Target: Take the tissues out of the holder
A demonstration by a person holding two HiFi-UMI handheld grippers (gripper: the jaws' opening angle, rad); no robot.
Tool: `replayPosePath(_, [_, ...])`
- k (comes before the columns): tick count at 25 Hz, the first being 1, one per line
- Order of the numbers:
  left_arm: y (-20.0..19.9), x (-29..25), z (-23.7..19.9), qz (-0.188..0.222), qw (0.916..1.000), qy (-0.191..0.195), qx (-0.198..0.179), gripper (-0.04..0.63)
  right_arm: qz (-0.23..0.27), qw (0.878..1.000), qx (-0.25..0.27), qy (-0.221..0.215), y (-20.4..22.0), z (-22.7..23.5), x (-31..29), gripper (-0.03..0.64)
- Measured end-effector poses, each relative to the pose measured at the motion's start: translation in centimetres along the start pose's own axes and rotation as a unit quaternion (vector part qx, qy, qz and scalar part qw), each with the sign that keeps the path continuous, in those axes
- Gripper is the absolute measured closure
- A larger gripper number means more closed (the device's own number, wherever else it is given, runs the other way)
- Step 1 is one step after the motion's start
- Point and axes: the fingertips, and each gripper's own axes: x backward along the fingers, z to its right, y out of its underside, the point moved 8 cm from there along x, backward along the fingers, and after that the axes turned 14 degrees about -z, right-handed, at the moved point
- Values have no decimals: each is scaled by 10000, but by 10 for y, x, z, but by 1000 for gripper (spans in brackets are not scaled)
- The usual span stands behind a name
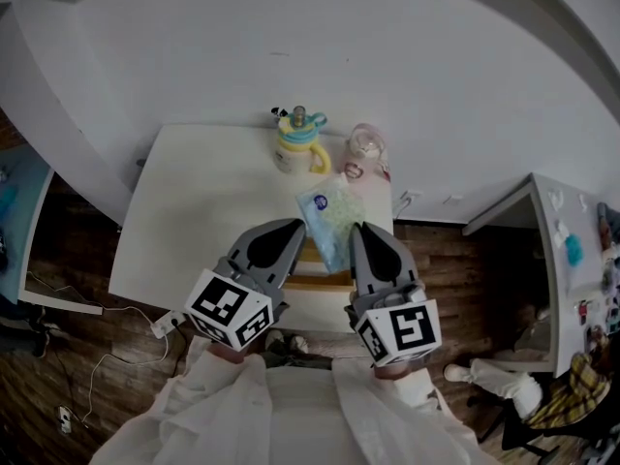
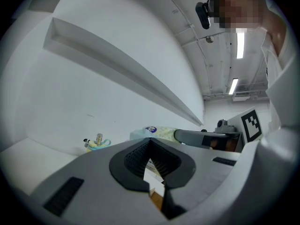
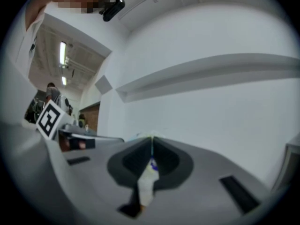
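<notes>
A: Where is the tissue pack (image 1: 327,211)?
B: Up over the table (image 1: 194,221), just past the wooden holder (image 1: 315,277) — the right gripper (image 1: 357,229) has its jaws clamped on the pack's edge.
A: And the left gripper (image 1: 297,226)?
B: Jaws together, nothing visible between them — its tip sits just beside the pack's left edge.

The head camera is looking steeply down from above the table's (image 1: 194,221) near edge, close over the left gripper (image 1: 295,231) and right gripper (image 1: 360,232). Each gripper camera is looking level along its own jaws toward the wall (image 2: 93,78). All three views are sharing the tissue pack (image 1: 327,213). The head and left gripper views are also sharing the cup (image 2: 97,143) at the far edge.
</notes>
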Motion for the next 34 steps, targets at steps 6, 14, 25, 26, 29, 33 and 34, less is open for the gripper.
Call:
replayPosePath(6, [1, 1, 1, 23, 9999, 59, 92, 583, -32, 10000, -47, -15, 0, 1, 0, 601])
replayPosePath(14, [2, 1, 1, -6, 9999, 86, 124, 583, -52, 10000, 5, 30, -1, 1, -2, 601])
replayPosePath(25, [3, -2, -1, -21, 9999, 63, 157, 583, -92, 9999, -80, -11, 2, 6, -4, 603])
replayPosePath(26, [3, -2, -1, -19, 9999, 66, 159, 583, -98, 9999, -82, -14, 2, 6, -4, 603])
replayPosePath(29, [3, -2, -1, -8, 9998, 81, 159, 583, -108, 9999, -57, -7, 2, 4, -4, 603])
replayPosePath(33, [3, -2, -2, 7, 9998, 88, 152, 583, -102, 9999, -61, 7, 2, 4, -3, 603])
replayPosePath(34, [3, -2, -3, 11, 9998, 89, 151, 583, -97, 9999, -65, 9, 2, 4, -3, 603])
